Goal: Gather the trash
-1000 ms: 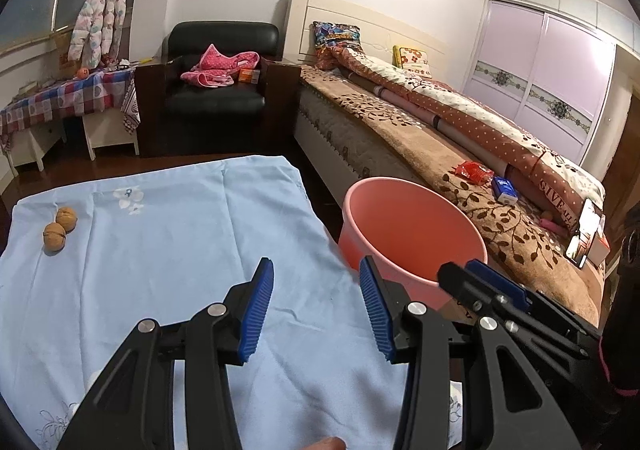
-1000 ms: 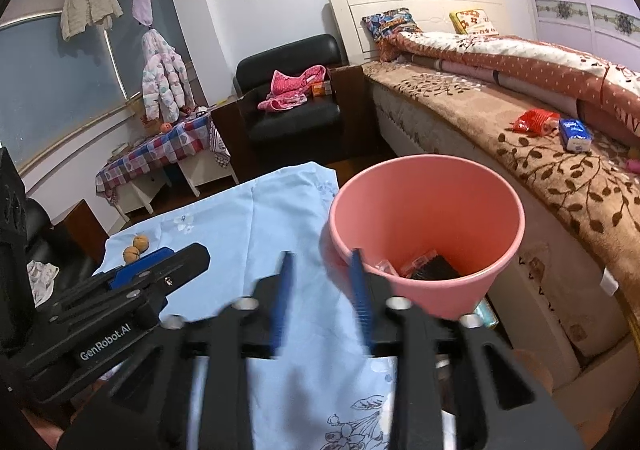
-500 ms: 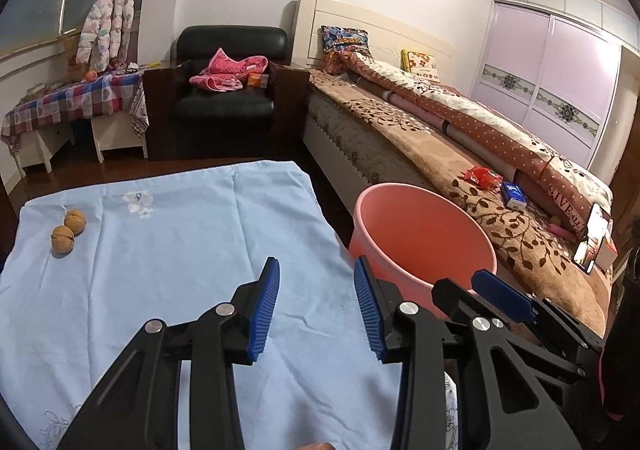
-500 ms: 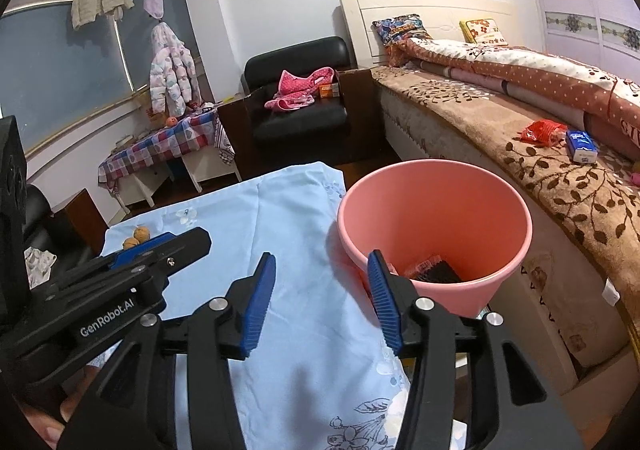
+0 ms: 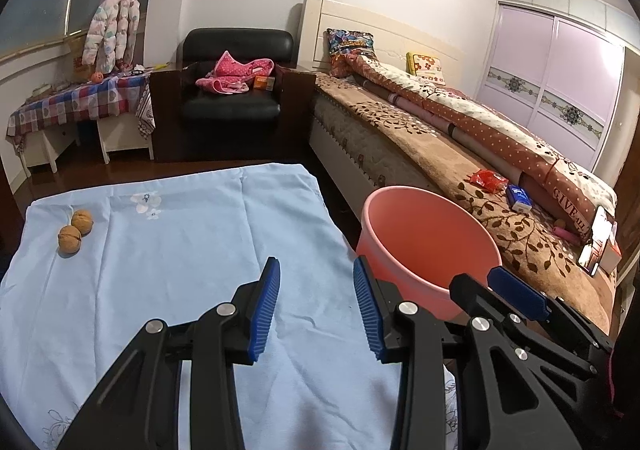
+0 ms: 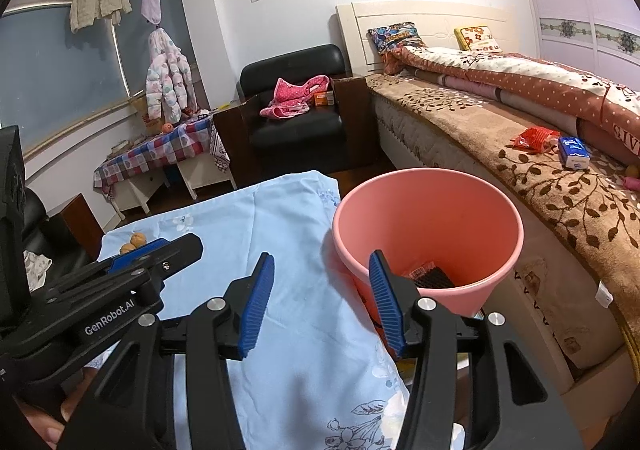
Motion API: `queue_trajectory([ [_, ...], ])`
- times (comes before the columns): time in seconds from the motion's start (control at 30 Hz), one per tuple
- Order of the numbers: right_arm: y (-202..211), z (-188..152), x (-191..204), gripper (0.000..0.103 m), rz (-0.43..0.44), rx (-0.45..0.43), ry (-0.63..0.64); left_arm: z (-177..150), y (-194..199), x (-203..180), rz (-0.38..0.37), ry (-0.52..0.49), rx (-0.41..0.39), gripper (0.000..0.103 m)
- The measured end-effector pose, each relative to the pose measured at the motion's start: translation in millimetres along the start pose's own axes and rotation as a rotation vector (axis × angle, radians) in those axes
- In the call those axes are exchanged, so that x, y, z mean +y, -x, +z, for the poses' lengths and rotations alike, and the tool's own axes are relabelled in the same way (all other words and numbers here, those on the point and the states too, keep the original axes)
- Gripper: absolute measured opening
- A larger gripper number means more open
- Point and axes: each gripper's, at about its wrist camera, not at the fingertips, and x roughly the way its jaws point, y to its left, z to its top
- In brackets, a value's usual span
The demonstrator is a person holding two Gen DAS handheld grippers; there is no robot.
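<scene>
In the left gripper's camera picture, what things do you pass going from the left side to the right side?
Two brown walnuts → pale blue tablecloth → round pink plastic bucket → red snack wrapper → small blue packet on the brown leaf-patterned bedspread.

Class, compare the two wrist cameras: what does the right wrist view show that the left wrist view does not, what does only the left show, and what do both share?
Only the right wrist view looks down into the pink bin and shows a dark wrapper at its bottom; the open right gripper is empty. Only the left wrist view shows a phone at the far end of the bed, and the ceiling fan; the open left gripper holds nothing. Both show the blue cloth, two walnuts and the red packet.
</scene>
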Motion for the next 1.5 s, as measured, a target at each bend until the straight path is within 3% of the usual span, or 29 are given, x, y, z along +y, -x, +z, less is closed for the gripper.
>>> queue_trajectory([
  [1.5, 2.1, -2.3, 2.8, 0.050, -0.001, 0.003, -0.009, -2.9, 0.0, -0.9, 0.000, -0.011, 0.010, 0.038],
])
